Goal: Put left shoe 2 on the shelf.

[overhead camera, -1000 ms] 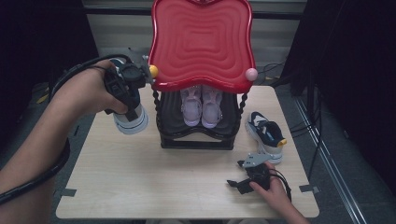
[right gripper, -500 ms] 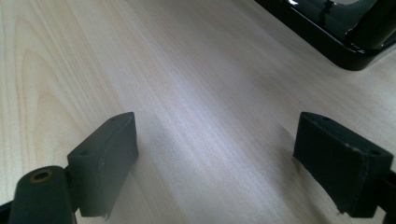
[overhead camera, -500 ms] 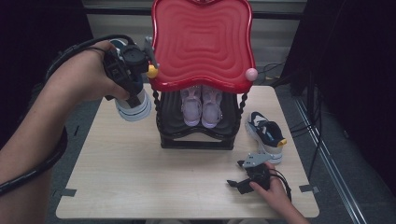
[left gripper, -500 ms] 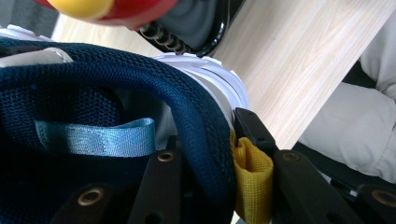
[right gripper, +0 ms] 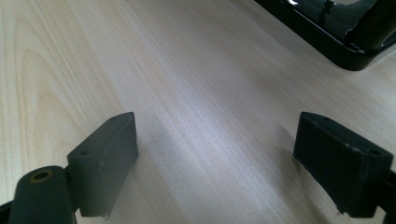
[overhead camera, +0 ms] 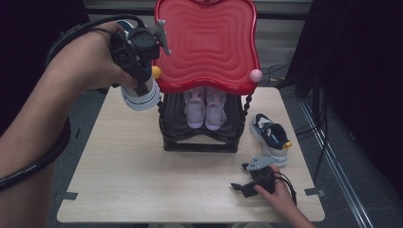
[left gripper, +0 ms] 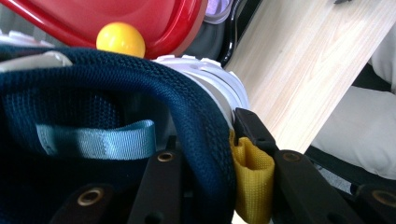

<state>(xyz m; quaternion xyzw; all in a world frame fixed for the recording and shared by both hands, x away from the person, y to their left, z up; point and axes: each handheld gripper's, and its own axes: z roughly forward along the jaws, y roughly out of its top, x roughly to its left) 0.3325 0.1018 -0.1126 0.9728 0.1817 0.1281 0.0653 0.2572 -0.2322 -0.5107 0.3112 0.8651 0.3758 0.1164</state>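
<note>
My left gripper (overhead camera: pixel 139 84) hangs in the air at the left edge of the red wavy shelf top (overhead camera: pixel 209 42), shut on a navy sneaker with a white sole (overhead camera: pixel 140 97). In the left gripper view the jaws pinch the sneaker's heel collar (left gripper: pixel 116 84) beside its yellow pull tab (left gripper: pixel 252 172). The matching navy sneaker (overhead camera: pixel 270 135) lies on the table right of the rack. My right gripper (overhead camera: pixel 241 186) rests on the table near the front right. Its jaws stand open over bare wood (right gripper: pixel 215 154).
A pair of lilac shoes (overhead camera: pixel 205 107) sits on the black lower shelf (overhead camera: pixel 199 142) under the red top. A yellow ball (overhead camera: pixel 156 72) and a pink ball (overhead camera: pixel 255 75) cap the rack's front corners. The wooden table (overhead camera: pixel 123 161) has free room at front left.
The left hand has lifted the navy sneaker up off the table's left side, close to the red top's left corner. The right gripper has stayed where it was.
</note>
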